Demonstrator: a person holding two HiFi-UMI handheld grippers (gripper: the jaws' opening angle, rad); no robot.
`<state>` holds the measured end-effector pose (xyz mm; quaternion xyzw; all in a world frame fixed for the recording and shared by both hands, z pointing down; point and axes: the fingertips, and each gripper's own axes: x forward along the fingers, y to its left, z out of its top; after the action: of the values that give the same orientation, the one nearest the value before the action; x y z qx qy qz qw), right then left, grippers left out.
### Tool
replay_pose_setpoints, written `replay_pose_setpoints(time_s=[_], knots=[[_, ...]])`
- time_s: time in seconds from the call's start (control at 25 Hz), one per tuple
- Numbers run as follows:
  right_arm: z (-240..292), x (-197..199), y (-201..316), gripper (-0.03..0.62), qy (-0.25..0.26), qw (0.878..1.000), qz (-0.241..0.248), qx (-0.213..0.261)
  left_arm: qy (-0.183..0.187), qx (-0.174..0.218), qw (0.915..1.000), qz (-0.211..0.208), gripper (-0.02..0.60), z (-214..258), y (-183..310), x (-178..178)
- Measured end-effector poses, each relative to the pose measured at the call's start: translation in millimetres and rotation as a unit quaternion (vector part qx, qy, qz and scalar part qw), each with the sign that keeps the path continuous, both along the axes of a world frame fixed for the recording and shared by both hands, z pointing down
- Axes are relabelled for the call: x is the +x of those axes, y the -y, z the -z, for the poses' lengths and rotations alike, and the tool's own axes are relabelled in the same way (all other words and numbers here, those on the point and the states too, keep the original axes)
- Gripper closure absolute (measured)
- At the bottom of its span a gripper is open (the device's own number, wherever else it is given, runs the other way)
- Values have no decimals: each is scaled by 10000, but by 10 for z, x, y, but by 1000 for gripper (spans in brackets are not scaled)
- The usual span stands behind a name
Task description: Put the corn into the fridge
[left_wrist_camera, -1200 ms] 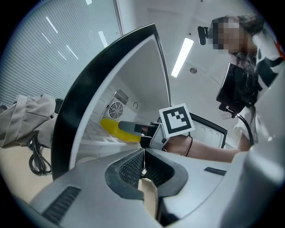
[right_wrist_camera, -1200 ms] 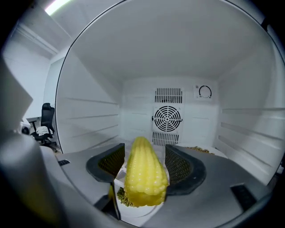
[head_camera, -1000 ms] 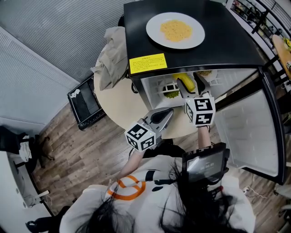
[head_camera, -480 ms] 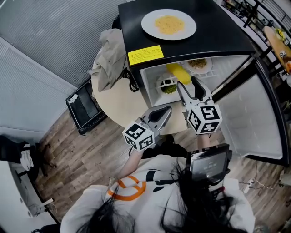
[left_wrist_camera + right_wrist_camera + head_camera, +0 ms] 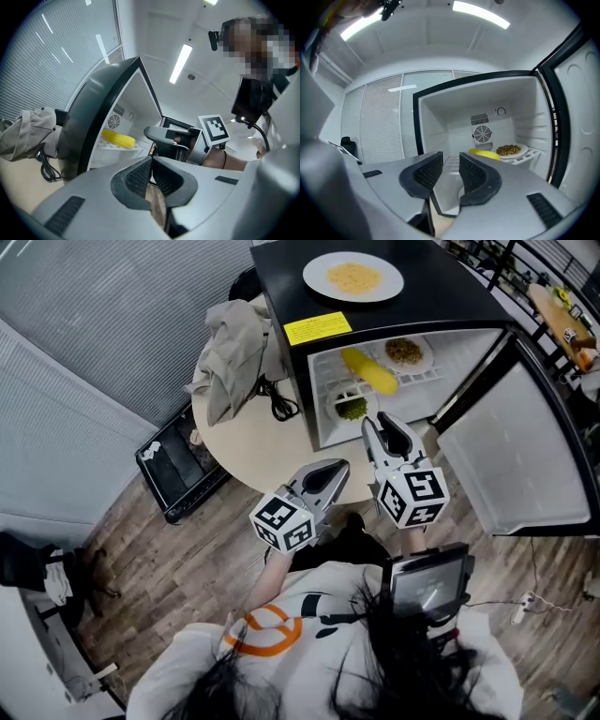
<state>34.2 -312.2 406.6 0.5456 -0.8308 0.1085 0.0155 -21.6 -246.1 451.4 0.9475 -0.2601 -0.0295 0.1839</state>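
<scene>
The yellow corn (image 5: 368, 370) lies on the upper wire shelf inside the open black mini fridge (image 5: 441, 298); it also shows in the left gripper view (image 5: 118, 138) and the right gripper view (image 5: 485, 154). My right gripper (image 5: 382, 425) is outside the fridge, in front of its opening, pointing in. Its jaws are closing with a small gap and nothing between them (image 5: 451, 161). My left gripper (image 5: 339, 465) hovers beside it over the table edge, shut and empty (image 5: 151, 159).
The fridge door (image 5: 511, 456) stands wide open to the right. Inside are a plate of brown food (image 5: 405, 352) and a bowl of greens (image 5: 352, 409). A plate (image 5: 353, 277) sits on top. A cloth (image 5: 230, 343) and cable (image 5: 278, 401) lie on the round table (image 5: 248, 451).
My right gripper has drawn back out of the fridge and its jaws have narrowed; the corn stays on the shelf. The left gripper shifted slightly.
</scene>
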Motion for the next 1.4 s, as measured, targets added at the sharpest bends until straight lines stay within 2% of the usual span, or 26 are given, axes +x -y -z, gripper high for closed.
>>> replay_pose_setpoints(time_s=[0.24,0.48,0.84,1.16,1.4], knots=[[-46,-150,-370,485,112,9997,-204,-65,-86,17,9999,-118,569,9,-253,-201],[-119,-229,-723,485,25,9992,-339,-228,-181,-112,9993,-311,569,-45,-497,-244],[-267,-69,-1128,485,111,9973,-571,-454,-135,-16,9978,-656,569,-82,-781,-70],[-346,251,-1535,494,211,9960,-668,-563,-107,105,9978,-646,569,-25,-1042,207],[-366,472,-2022,497,346,9963,-519,-583,-2,194,9979,-614,568,5,-1529,455]])
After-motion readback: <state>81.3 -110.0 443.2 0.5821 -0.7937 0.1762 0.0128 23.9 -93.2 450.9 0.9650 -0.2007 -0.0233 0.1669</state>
